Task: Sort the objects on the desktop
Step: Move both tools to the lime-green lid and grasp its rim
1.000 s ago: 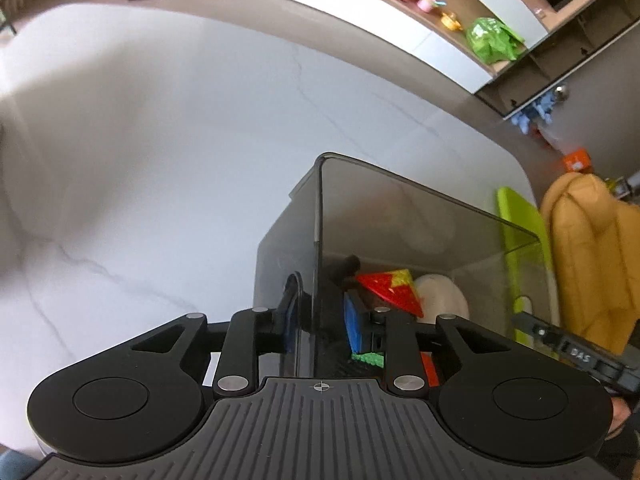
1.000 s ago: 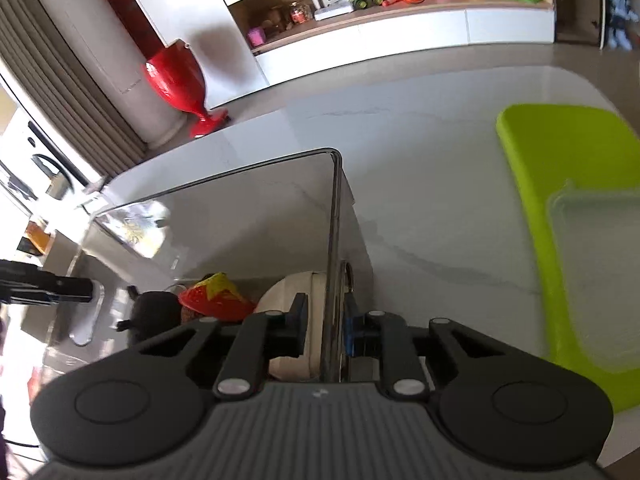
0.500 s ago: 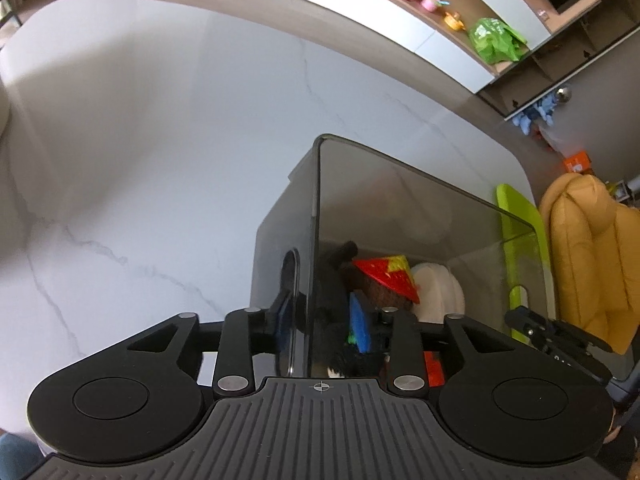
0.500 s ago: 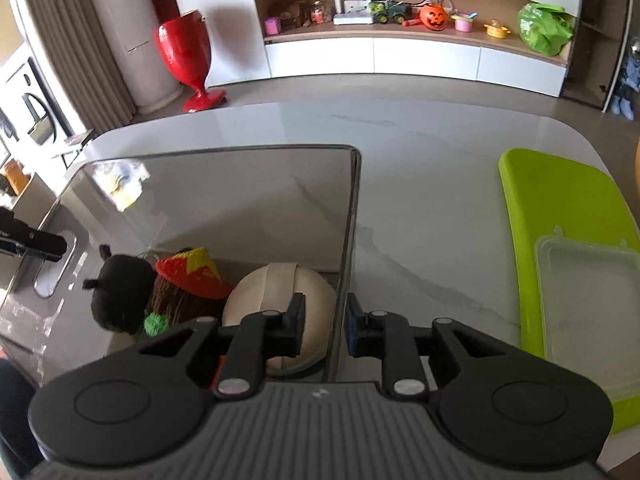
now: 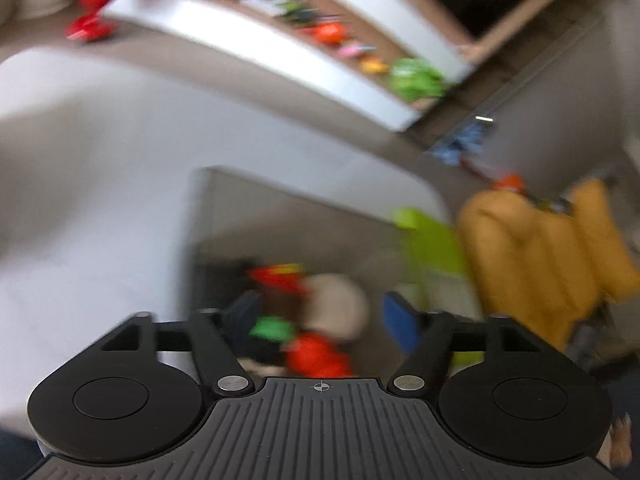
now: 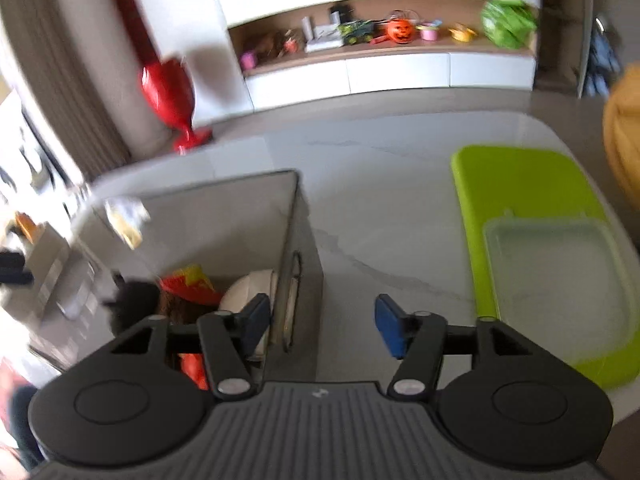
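The left gripper has its jaws wide apart, they were just opening; nothing is pressed betw. the blue pads, the toys are only seen behind the gap, and the left-wrist picture is very blurred. The right gripper is released too, jaws just opening; the right wall of the smoky clear box passes betw. its fingers, nearer the left pad, but whether it touches I cannot tell. The box stands on the white marble table; inside it lie a doll with red-yellow hat, a dark plush, a cream round thing and sth. red-orange at the bottom. On the table's right side lies a lime green board with a clear lid on it, apart from the box.
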Demonstrator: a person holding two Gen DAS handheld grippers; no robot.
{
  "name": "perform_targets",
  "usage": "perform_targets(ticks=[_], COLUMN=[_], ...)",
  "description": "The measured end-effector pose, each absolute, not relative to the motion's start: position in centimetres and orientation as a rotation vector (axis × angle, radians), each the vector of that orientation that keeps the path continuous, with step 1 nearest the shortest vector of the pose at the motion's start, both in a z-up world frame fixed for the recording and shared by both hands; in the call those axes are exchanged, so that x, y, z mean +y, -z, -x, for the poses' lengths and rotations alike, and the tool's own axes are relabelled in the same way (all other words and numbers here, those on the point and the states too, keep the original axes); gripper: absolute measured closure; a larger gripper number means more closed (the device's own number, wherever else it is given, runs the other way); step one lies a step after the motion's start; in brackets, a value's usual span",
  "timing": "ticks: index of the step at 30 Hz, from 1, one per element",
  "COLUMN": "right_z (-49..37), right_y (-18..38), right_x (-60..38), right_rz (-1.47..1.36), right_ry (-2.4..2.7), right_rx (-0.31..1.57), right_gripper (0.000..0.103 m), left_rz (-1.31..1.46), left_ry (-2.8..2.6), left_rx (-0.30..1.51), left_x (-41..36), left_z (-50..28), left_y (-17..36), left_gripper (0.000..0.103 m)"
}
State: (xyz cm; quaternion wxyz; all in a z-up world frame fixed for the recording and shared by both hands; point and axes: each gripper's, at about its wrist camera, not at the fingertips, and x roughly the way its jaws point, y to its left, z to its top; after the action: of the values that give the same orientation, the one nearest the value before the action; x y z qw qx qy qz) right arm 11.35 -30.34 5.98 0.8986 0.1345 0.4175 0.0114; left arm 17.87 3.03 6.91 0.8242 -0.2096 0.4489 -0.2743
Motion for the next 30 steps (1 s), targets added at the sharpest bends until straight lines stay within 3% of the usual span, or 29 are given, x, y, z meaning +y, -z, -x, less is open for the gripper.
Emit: perform_targets(ticks=[1, 7, 14, 19, 30], right_z=[-10.5, -3.9, 4.9, 7.4, 9.4], right_y=[-5.9, -2.9, 3.3, 7.2, 11.1], right_x=[-31.4, -41.0, -48.7, -51.0, -51.7], right_rz=[-0.329, -0.815, -1.146, -1.255, -1.302], right_ry=[-0.002, 0.094, 0.266, 0.260, 0.200], right_rx=[0.841, 0.661, 0.482, 0.462, 0.345], right_gripper=[0.042, 0.041, 0.035, 0.032, 0.025], left_rz=[0.439, 0.405, 0.383, 0.413, 0.448], left_ry=[0.642, 1.000, 1.091, 1.007, 0.855], left_rx=[0.928, 0.918, 1.169, 1.334, 1.358], left_x=[1.1, -13.7, -29.3, -33.4, -34.6], left_z=[-17.4, -15.4, -15.5, -17.5, -18.3], left_y=[-7.5, -7.3, 2.4, 9.6, 15.3], left_gripper=[0.010, 0.008, 0.007, 0.006, 0.005])
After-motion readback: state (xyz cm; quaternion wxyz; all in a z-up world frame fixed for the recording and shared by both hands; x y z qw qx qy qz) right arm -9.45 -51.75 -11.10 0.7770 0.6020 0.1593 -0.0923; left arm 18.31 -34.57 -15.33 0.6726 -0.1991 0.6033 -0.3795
